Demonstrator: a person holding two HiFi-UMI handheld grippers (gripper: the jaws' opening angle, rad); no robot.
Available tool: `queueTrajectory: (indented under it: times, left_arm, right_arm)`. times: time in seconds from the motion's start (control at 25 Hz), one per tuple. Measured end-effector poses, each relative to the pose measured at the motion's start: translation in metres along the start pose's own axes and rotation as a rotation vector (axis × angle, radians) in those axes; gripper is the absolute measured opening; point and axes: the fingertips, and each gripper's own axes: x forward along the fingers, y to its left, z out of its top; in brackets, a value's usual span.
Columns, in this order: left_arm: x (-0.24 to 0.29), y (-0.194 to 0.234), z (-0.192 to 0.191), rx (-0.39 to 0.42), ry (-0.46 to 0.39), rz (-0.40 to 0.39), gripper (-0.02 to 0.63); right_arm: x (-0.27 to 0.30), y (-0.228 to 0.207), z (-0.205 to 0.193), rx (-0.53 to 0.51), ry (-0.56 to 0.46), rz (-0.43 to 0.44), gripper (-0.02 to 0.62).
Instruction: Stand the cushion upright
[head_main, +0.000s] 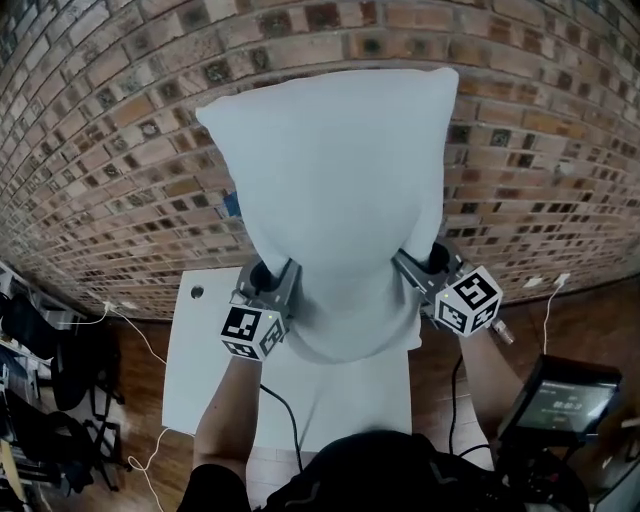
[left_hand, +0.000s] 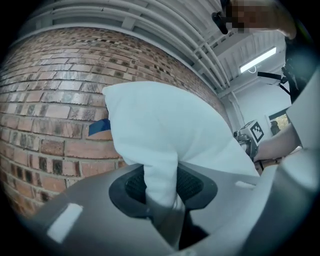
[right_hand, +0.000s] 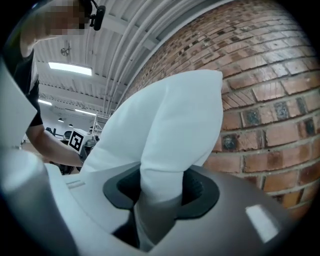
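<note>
A white cushion stands tall in front of the brick wall, its lower end over the white table. I cannot tell whether that end touches the tabletop. My left gripper is shut on a fold of the cushion's lower left side, and my right gripper is shut on its lower right side. In the left gripper view, white fabric is pinched between the jaws of the left gripper. The right gripper view shows the cushion squeezed the same way in the right gripper.
A strip of blue tape sticks to the wall behind the cushion. Dark chairs and a white cable lie on the floor at the left. A dark device with a screen sits at the lower right.
</note>
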Motion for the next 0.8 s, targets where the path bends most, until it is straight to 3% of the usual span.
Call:
queueTrajectory:
  times: [0.12, 0.32, 0.56, 0.8]
  left_arm:
    - [0.013, 0.009, -0.021, -0.016, 0.006, 0.032, 0.11]
    - [0.04, 0.02, -0.053, -0.03, 0.092, 0.015, 0.117]
    - [0.052, 0.033, -0.089, -0.065, 0.175, 0.072, 0.135]
    - [0.044, 0.042, -0.104, -0.104, 0.198, 0.104, 0.192]
  right_arm:
    - [0.01, -0.006, -0.015, -0.018, -0.02, 0.028, 0.15]
    - [0.029, -0.032, -0.042, 0.004, 0.049, 0.0, 0.154]
    - [0.037, -0.044, -0.073, 0.047, 0.095, -0.002, 0.181]
    - [0.033, -0.051, -0.082, 0.086, 0.124, -0.018, 0.273]
